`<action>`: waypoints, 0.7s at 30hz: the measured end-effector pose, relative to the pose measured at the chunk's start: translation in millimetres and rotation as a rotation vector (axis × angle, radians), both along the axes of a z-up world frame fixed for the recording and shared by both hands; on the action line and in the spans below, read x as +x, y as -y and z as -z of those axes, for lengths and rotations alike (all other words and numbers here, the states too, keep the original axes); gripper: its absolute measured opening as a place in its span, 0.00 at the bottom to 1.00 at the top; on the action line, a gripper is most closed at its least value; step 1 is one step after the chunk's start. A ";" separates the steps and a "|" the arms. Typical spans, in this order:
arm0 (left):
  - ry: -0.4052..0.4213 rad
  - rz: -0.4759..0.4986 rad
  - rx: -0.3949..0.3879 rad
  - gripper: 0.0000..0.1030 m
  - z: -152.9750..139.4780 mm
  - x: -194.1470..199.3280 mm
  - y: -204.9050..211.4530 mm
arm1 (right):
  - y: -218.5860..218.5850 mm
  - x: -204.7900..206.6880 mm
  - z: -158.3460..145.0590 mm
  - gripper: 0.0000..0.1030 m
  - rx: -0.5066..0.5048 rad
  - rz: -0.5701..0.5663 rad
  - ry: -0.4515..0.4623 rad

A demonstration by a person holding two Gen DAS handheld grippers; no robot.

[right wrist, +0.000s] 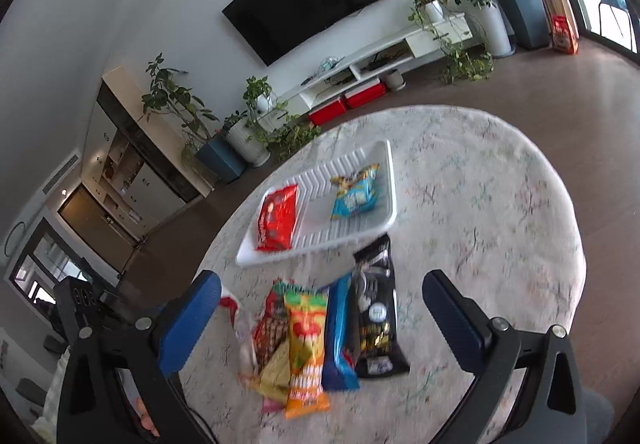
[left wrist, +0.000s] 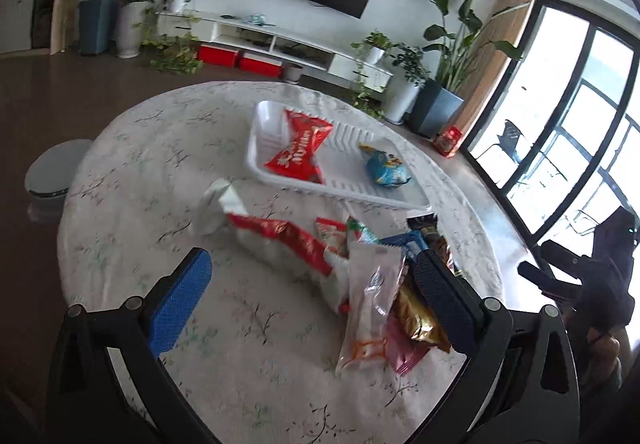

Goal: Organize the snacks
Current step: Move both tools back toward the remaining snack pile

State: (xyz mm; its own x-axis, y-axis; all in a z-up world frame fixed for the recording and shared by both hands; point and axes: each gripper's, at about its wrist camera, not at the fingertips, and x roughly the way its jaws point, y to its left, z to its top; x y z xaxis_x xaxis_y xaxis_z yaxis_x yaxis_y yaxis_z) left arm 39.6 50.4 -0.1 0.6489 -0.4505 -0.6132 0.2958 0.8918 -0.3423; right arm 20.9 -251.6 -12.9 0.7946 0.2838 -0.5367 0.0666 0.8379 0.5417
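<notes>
We held both claws, left (left wrist: pixel 312 300) and right (right wrist: pixel 322 318), released above the snack pile (right wrist: pixel 320 336); two packets lay in the tray (right wrist: pixel 384 164), so next we judged a grasp.

White tray (right wrist: pixel 386 180) — ribbed glossy plastic; snack packets (right wrist: pixel 308 344) — shiny foil and film; surface (right wrist: pixel 500 204) — matt printed cloth.

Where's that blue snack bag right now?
The blue snack bag lies in the white tray, at its right end, apart from the red packet.

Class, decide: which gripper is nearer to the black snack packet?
Right. The right gripper brackets the black snack packet; the left gripper sits over the pile's other side.
</notes>
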 end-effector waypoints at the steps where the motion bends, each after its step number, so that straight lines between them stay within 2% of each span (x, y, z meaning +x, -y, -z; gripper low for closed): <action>1: -0.018 0.007 0.007 1.00 6.0 -5.9 1.1 | -4.4 -8.6 7.2 0.98 0.000 -0.001 -0.014; 4: -0.054 0.048 0.035 1.00 21.1 -20.4 10.5 | -15.9 -23.2 20.3 0.89 -0.021 -0.016 -0.055; 7: -0.065 0.086 0.051 0.99 27.4 -30.1 25.2 | -24.6 -24.7 26.4 0.81 -0.098 -0.018 -0.103; 10: -0.058 0.109 0.047 0.99 26.7 -33.0 32.0 | -28.5 -25.3 27.2 0.78 -0.102 -0.024 -0.097; 16: -0.079 0.088 0.000 0.99 22.7 -18.0 18.3 | -51.5 -11.9 23.5 0.63 -0.164 -0.071 -0.085; 21: -0.100 0.066 -0.019 0.99 24.0 -9.3 5.5 | -65.2 7.0 23.7 0.60 -0.202 -0.102 -0.080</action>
